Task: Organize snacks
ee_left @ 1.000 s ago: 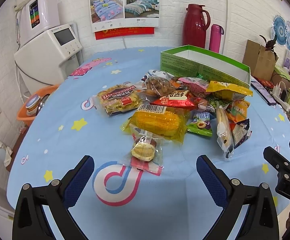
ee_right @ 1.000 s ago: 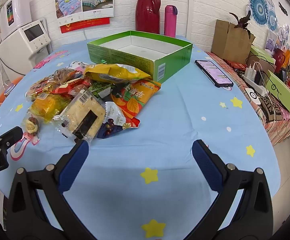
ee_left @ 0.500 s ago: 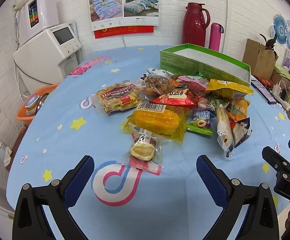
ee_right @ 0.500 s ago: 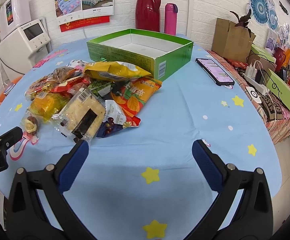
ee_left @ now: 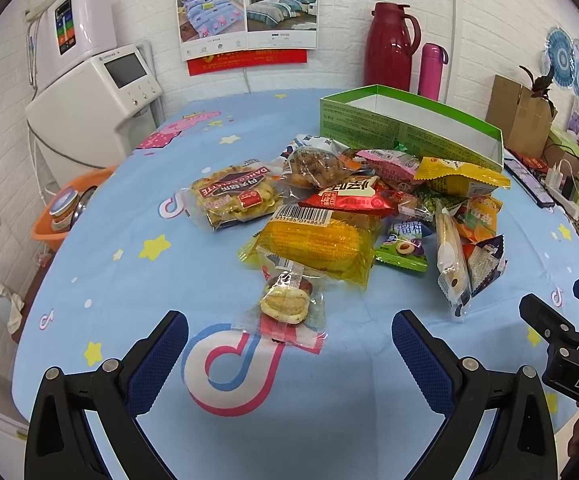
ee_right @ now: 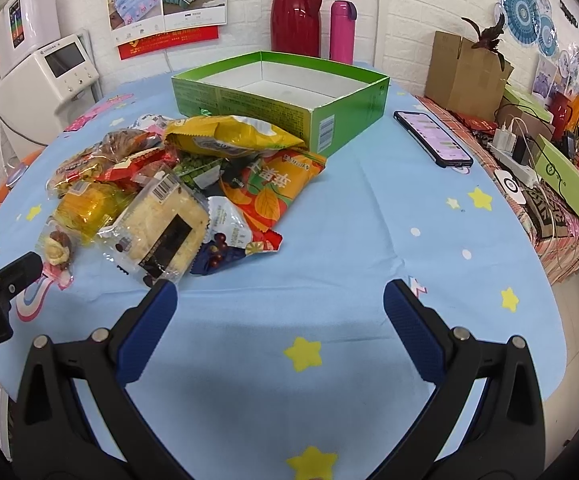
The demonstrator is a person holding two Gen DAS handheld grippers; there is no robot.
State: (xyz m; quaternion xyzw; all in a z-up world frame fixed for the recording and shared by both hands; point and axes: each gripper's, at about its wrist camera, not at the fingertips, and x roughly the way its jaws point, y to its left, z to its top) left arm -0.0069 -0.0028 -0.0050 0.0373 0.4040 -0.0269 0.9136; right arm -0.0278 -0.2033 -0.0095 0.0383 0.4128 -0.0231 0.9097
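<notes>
Nothing had moved beyond a slight camera drift: both my left hand-held gripper [ee_left: 289,330] and right hand-held gripper [ee_right: 280,300] hung wide open and empty, the heap of crinkly snack packets [ee_right: 177,184] untouched on the blue star-print desk [ee_right: 369,220] beside the empty green cardboard box [ee_right: 281,92], so sorting was yet to begin.

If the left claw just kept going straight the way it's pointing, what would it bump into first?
Probably the small clear-wrapped cookie packet, lying right ahead between the open left claw fingers, nearer than the yellow corn packet. Depth is uncertain.
</notes>
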